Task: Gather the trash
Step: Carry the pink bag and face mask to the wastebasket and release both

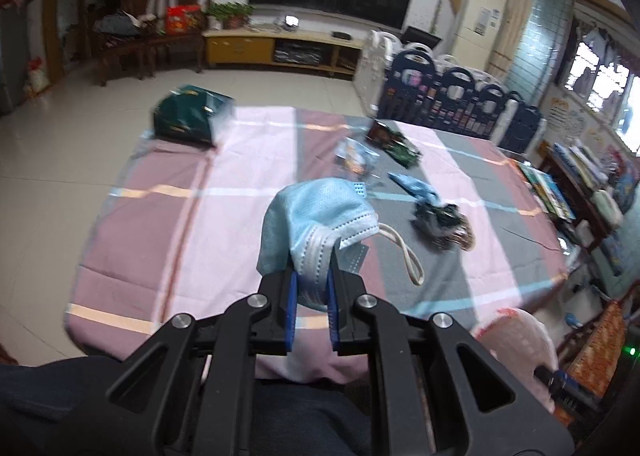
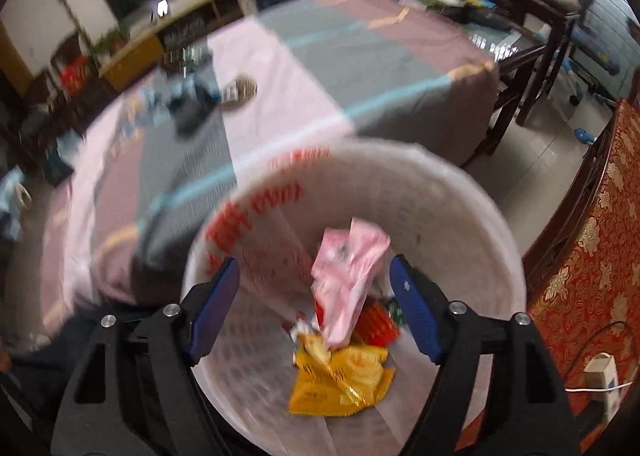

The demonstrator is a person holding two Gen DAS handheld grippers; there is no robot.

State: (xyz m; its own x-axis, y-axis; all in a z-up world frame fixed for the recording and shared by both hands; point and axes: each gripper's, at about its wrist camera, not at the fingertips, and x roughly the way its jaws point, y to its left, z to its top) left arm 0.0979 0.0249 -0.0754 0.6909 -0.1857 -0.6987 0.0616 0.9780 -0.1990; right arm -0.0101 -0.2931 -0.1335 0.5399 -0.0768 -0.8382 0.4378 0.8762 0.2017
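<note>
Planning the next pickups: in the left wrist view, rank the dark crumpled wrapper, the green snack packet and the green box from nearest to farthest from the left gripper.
1. Dark crumpled wrapper, right of the left gripper.
2. Green snack packet, farther back, right.
3. Green box, far left corner.

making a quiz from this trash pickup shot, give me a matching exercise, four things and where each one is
Things:
1. face mask
2. pink wrapper
3. yellow wrapper
4. green box

Places:
A. far corner of the table
B. flat on the bin's bottom
C. clamped in the left gripper
D. over the bin, between the open fingers of the right gripper

Pairs: 1-C, 2-D, 3-B, 4-A
</note>
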